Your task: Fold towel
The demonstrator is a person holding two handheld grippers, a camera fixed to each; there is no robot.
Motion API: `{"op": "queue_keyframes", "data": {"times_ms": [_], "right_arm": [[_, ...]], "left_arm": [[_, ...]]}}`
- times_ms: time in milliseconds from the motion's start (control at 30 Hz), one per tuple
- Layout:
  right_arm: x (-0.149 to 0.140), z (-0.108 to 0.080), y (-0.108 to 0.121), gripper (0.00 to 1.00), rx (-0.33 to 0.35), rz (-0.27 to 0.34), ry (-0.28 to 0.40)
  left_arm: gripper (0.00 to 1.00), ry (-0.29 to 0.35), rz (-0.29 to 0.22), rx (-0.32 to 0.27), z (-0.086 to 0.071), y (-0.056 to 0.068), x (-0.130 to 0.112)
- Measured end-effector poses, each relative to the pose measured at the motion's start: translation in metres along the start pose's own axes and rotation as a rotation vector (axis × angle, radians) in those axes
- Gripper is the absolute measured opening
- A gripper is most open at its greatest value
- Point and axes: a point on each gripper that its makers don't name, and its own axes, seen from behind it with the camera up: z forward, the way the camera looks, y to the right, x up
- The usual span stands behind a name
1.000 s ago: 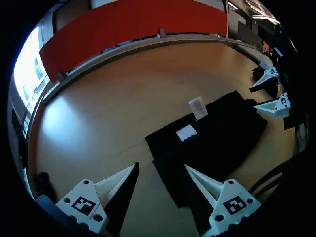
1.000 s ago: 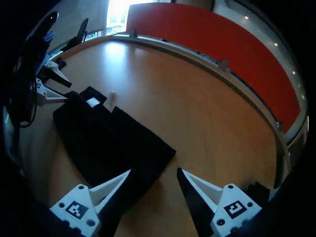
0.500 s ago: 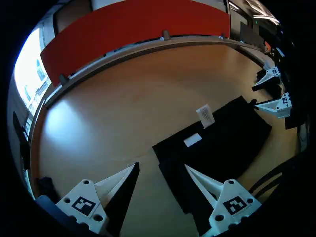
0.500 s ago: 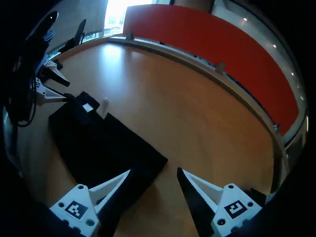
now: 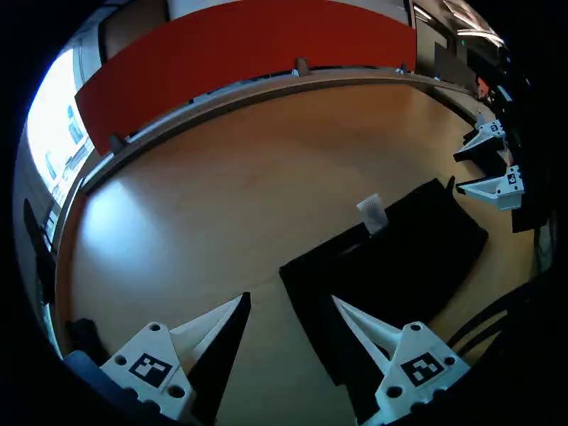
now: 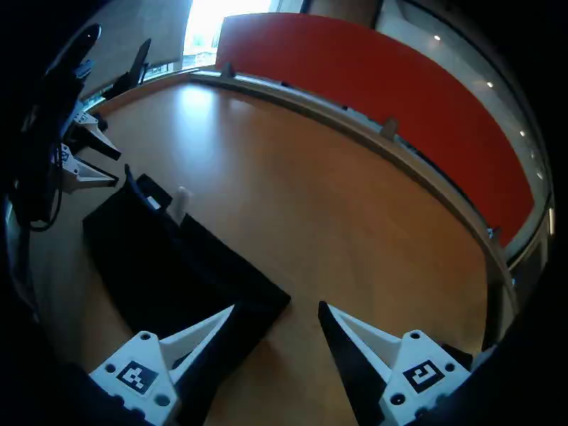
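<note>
Hovering over the near end of the black towel (image 5: 405, 263), the left gripper (image 5: 290, 298) stands with its fingers wide apart and nothing between them. One corner of the cloth lies just under its right finger. The towel lies flat on the wooden table (image 5: 213, 199) and appears already doubled into an oblong, with a white tag (image 5: 372, 211) sticking up at its far edge. Beyond it the right gripper (image 5: 456, 175) is likewise spread. By the look of it, one fold is made and the next is about to start. Each gripper would need to drop onto an end edge and pinch it.

In the right gripper view, its own fingers gape over the towel's other end, pinching nothing. The left gripper sits across the cloth. A red partition (image 6: 397, 92) backs the table, with a bright window (image 6: 213, 21) beyond.
</note>
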Motion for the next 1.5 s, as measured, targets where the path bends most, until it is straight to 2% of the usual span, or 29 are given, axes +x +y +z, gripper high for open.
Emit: {"op": "queue_keyframes", "data": {"times_ms": [100,233,700,967,1100,1167,1300,1500], "right_arm": [[0.001,-0.001,0.000,0.82,-0.001,0.002,0.004],[0.001,-0.004,-0.003,0.91,0.002,0.008,0.009],[-0.010,-0.018,-0.017,0.91,0.013,0.027,0.016],[-0.016,-0.027,-0.025,0.91,0.019,0.030,0.019],[-0.020,-0.032,-0.030,0.91,0.026,0.027,0.021],[-0.022,-0.034,-0.032,0.91,0.029,0.025,0.021],[-0.026,-0.038,-0.038,0.91,0.039,0.025,0.022],[-0.033,-0.043,-0.044,0.91,0.052,0.020,0.017]], "left_arm": [[0.72,0.002,-0.006,0.000,-0.001,0.000,-0.001],[0.72,0.007,-0.013,-0.008,-0.003,0.002,-0.002],[0.71,0.000,-0.036,-0.030,-0.013,0.007,-0.016],[0.68,0.006,-0.058,-0.020,-0.020,0.004,-0.020],[0.78,0.017,-0.077,-0.019,-0.029,0.005,-0.022],[1.00,0.013,-0.088,-0.028,-0.034,0.008,-0.025],[1.00,0.012,-0.111,-0.036,-0.045,0.014,-0.032],[1.00,0.011,-0.123,-0.013,-0.066,0.016,-0.046]]}}
